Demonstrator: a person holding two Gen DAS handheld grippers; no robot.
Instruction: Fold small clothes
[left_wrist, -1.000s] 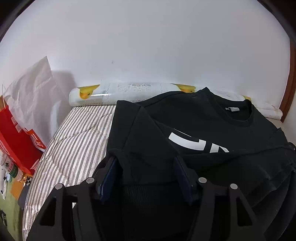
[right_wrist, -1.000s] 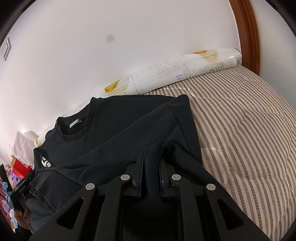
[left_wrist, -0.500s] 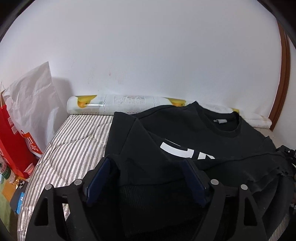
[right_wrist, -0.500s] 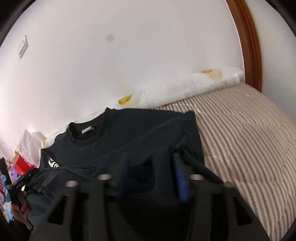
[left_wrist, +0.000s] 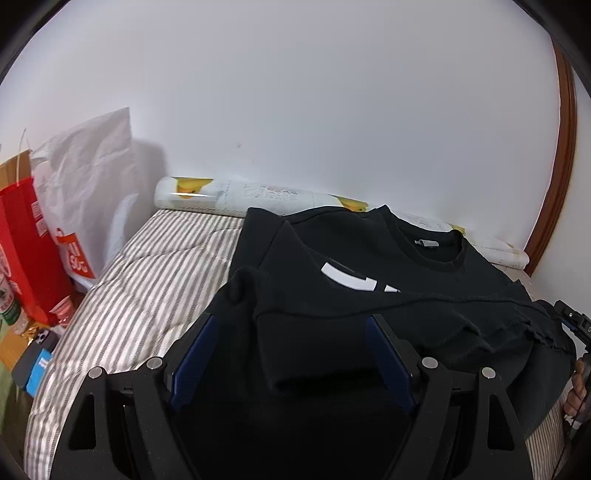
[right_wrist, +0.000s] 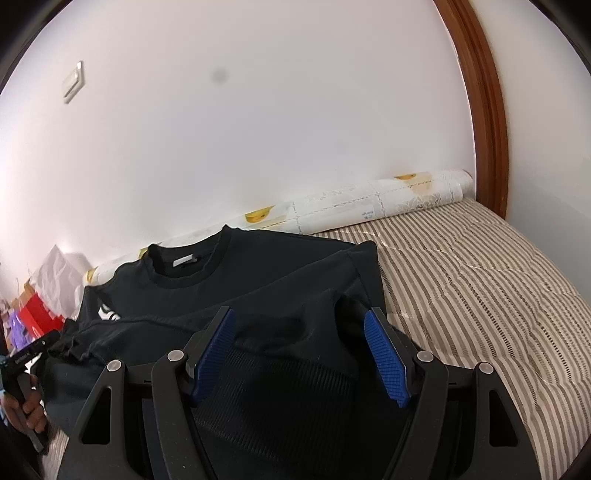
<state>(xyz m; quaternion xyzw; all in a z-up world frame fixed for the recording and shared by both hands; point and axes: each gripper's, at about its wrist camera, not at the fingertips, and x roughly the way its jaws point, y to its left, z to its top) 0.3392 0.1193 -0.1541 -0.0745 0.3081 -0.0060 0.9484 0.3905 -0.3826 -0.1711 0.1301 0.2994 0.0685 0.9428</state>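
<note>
On the striped bed cover (right_wrist: 480, 280) lay your black sweatshirt (left_wrist: 369, 295), its collar (left_wrist: 436, 254) toward the white wall (left_wrist: 295, 92) and its near part folded up over the body. Between the collar and the wall a rolled sheet with yellow fruit prints (left_wrist: 236, 194) lay along the edge of the bed, just behind the sweatshirt and partly hidden by it. To the left of the bed stood a white plastic bag (left_wrist: 88, 184) and a red paper bag (left_wrist: 26, 243), well apart from the garment.

Your left gripper (left_wrist: 291, 325) had its jaws wide apart; a folded piece of black cloth lay between the blue pads (left_wrist: 194, 362), but the pads did not press on it. Your right gripper (right_wrist: 301, 319) was opening its jaws, and the ribbed hem of the sweatshirt sat between its blue pads (right_wrist: 386, 358) without being squeezed. In the right wrist view your left hand (right_wrist: 26, 410) showed at the left edge, around the handle.

The sweatshirt looked thick and dark, with a grey label inside the neck and a white print (left_wrist: 354, 278) on the chest, half covered by the fold. The folded edge ran across the front, a little wrinkled at its right end.
</note>
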